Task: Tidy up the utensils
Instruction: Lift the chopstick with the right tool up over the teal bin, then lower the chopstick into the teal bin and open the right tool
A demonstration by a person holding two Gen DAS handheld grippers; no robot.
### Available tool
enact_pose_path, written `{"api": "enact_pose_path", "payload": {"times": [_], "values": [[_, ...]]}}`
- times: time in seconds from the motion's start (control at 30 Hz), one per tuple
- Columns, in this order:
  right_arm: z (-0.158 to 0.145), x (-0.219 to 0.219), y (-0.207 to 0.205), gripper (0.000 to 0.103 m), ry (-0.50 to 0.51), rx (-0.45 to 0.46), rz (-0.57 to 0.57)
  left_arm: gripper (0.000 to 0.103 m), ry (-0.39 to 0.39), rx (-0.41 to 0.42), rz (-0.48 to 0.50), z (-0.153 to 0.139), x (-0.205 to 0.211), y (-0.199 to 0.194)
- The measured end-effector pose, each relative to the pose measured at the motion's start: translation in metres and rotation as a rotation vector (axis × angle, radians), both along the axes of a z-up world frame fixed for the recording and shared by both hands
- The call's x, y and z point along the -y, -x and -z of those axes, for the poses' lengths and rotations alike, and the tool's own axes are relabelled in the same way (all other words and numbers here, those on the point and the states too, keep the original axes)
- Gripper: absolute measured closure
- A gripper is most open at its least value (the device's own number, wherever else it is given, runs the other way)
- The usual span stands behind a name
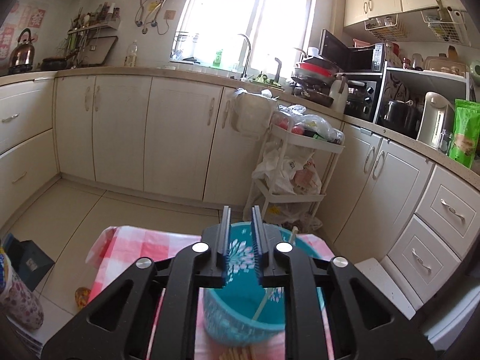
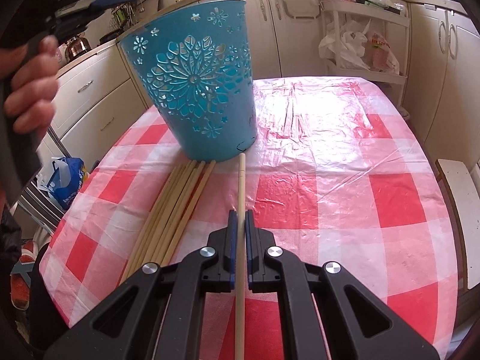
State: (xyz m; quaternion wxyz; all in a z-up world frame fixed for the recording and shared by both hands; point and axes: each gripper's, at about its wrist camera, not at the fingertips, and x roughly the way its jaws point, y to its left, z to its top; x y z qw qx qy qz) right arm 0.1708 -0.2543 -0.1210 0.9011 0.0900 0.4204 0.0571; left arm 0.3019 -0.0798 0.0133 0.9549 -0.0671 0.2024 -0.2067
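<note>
Nearest me, my right gripper (image 2: 240, 214) is clamped tight on one pale wooden chopstick (image 2: 241, 198), held partway along its length so the far tip points at the bucket's foot. It looks light, stiff and smooth; I judge a hold nearer the middle keeps it from pivoting or slipping. Just left of it, a bundle of matching wooden chopsticks (image 2: 177, 207) lies on the red-and-white checked plastic tabletop (image 2: 330, 186), their far ends touching the teal plastic bucket with flower cut-outs (image 2: 198, 90). Above that bucket, my left gripper (image 1: 241, 234) stands slightly parted with nothing between its pads; one chopstick (image 1: 264, 300) already leans inside the bucket.
</note>
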Motion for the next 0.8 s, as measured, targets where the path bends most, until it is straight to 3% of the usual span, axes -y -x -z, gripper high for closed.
{"api": "enact_pose_path", "payload": {"times": [0.13, 0.33, 0.5, 0.53, 0.6, 0.7, 0.8], "values": [[0.002, -0.012, -0.008, 0.097, 0.085, -0.074, -0.051, 0.077, -0.004, -0.031, 0.013, 0.008, -0.016, 0.021], [0.006, -0.021, -0.024, 0.096, 0.175, -0.144, -0.11, 0.072, 0.009, -0.06, 0.03, 0.016, -0.032, 0.041], [0.008, -0.018, -0.043, 0.095, 0.175, -0.186, -0.133, 0.069, 0.018, -0.077, 0.039, 0.021, -0.038, 0.049], [0.007, -0.017, -0.047, 0.093, 0.164, -0.197, -0.136, 0.068, 0.018, -0.081, 0.04, 0.022, -0.038, 0.049], [0.007, -0.014, -0.053, 0.055, 0.133, -0.213, -0.142, 0.067, 0.018, -0.089, 0.043, 0.024, -0.04, 0.05], [0.006, -0.017, -0.061, 0.054, 0.172, -0.212, -0.149, 0.066, 0.022, -0.095, 0.041, 0.026, -0.044, 0.052], [0.008, -0.017, -0.07, 0.063, 0.188, -0.214, -0.153, 0.065, 0.026, -0.103, 0.038, 0.028, -0.046, 0.05]]}}
